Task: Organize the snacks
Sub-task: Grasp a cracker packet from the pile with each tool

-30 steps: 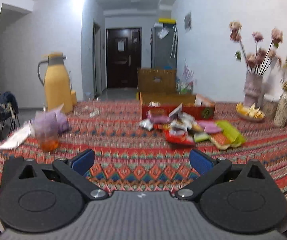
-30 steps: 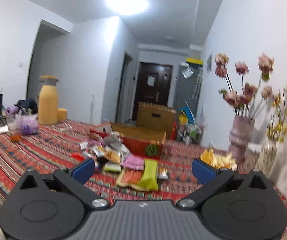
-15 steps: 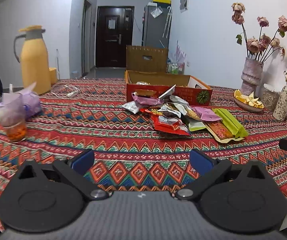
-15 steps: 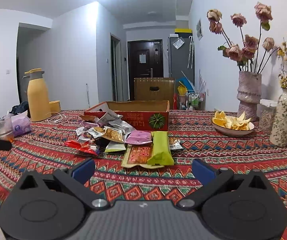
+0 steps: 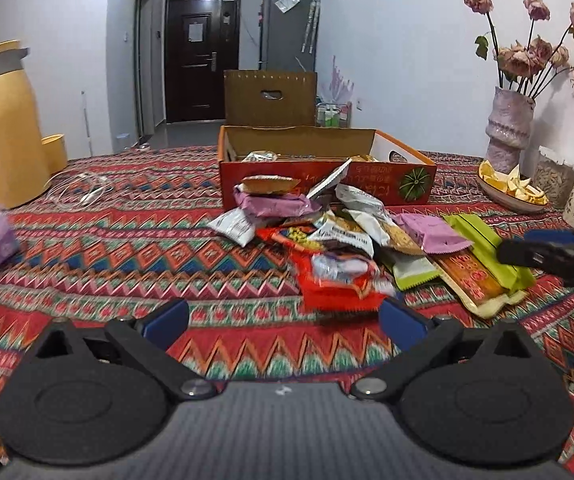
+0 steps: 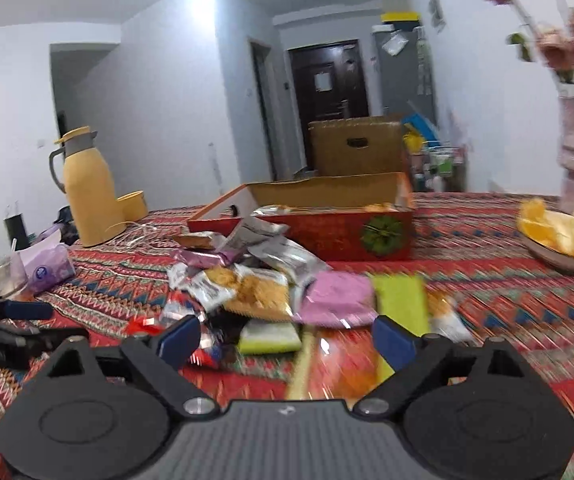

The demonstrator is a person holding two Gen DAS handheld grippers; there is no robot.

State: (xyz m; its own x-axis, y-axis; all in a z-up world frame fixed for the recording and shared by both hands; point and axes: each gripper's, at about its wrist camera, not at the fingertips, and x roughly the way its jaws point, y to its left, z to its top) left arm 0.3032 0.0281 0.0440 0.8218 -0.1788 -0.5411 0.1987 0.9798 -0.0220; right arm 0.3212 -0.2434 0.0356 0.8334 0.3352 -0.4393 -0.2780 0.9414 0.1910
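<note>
Your work was near its beginning at this moment. Most of the snacks (image 5: 339, 236) lay in a loose heap on the counter (image 5: 135, 248), just in front of the red box (image 5: 327, 184), and some leaned against its front wall. Inside the box only a few packets (image 5: 259, 157) showed above the rim, so I judged that very little was put away and nearly the whole heap was left to sort.

Your left claw (image 5: 283, 318) was spread wide and held nothing; it hung low over the cloth, just before the red packet (image 5: 339, 284) at the near edge of the heap. Your right claw (image 6: 285, 338) was also spread and empty, close above the green packet (image 6: 401, 304) and the pink packet (image 6: 337, 296). The right wrist view was blurred, so I could not tell if its fingers touched any packet.

The yellow flask (image 5: 3, 128), the plate of peels (image 5: 511, 190) and the vase (image 5: 509, 128) stood well apart from the heap
</note>
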